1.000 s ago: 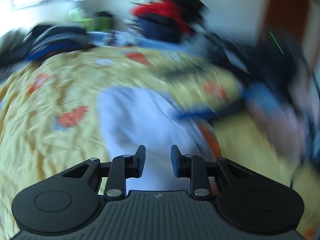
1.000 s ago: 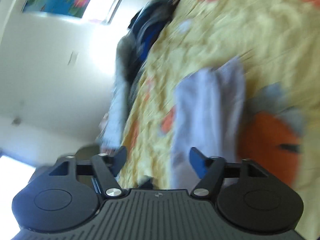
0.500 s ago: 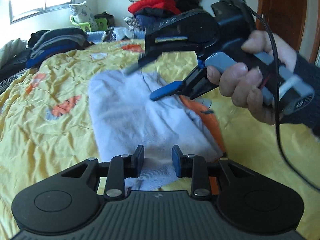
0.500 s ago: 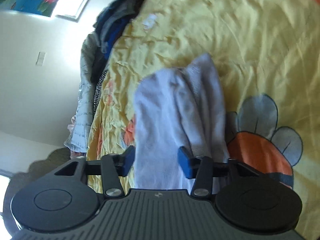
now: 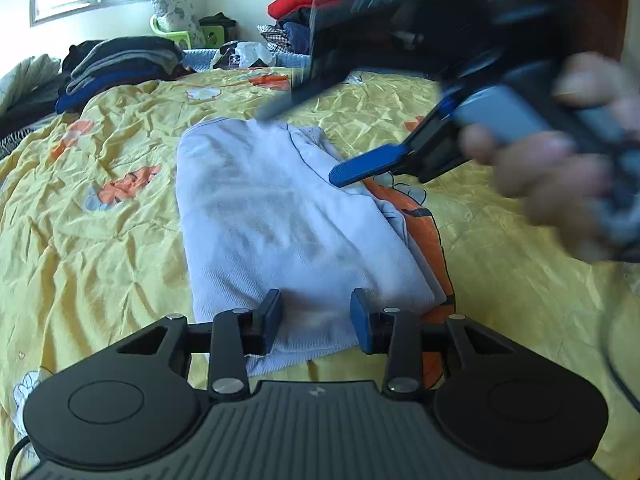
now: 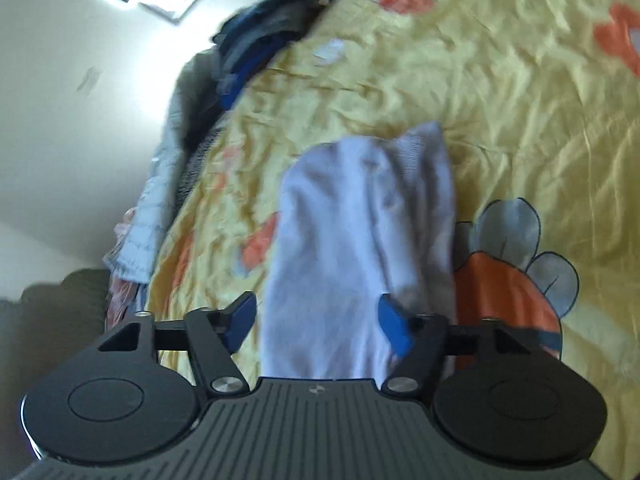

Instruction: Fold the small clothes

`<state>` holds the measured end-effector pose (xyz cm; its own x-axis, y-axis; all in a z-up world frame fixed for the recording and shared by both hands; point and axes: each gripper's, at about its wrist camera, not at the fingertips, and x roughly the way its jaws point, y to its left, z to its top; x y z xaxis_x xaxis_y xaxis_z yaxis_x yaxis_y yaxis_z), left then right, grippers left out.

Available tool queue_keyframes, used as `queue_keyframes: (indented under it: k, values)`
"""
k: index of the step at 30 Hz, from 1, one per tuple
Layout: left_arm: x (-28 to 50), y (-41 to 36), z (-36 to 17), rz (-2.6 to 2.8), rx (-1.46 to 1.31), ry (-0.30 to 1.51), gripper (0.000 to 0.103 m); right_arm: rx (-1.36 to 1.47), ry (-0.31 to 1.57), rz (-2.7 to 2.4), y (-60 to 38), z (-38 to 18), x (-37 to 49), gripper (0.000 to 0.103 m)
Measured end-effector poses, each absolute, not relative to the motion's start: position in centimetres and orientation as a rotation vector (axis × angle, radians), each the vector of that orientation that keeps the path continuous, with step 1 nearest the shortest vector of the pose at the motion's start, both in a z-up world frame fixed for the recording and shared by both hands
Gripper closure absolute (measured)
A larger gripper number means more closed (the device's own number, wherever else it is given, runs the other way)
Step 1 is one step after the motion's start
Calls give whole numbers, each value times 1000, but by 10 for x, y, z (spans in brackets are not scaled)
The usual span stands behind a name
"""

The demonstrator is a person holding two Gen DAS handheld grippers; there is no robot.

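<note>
A pale lilac garment (image 5: 288, 232), folded lengthwise, lies flat on the yellow bedspread (image 5: 100, 248), partly covering an orange cartoon print (image 5: 424, 232). The left gripper (image 5: 316, 316) sits over the garment's near edge; its jaws have just been opening and stand apart, pinching nothing. The right gripper (image 6: 316, 320), held in a hand (image 5: 560, 168), hovers above the cloth; its jaws have just spread wider and hold nothing. Stacked clothes (image 5: 120, 64) lie at the far side of the bed.

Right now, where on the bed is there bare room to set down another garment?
Free: the yellow bedspread left of the pale folded garment, up to the dark clothes stack. Crowded: right of the garment, where the right gripper hovers; the far edge holds the red-topped pile.
</note>
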<state>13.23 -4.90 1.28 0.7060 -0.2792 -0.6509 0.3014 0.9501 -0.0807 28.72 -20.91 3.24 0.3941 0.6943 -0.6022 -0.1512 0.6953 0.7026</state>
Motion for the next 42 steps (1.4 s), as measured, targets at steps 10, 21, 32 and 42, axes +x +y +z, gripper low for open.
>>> queue_keyframes:
  k: [10, 21, 32, 42]
  values:
    - [129, -54, 12, -295, 47, 710, 67, 645, 1130, 613, -221, -4, 265, 47]
    - [124, -56, 13, -286, 64, 690, 67, 503, 1120, 630, -205, 8, 228, 40]
    - [85, 32, 46, -176, -340, 640, 66, 770, 1010, 687, -250, 40, 202, 37]
    - [89, -14, 18, -85, 42, 687, 66, 791, 1156, 523, -249, -9, 228, 68]
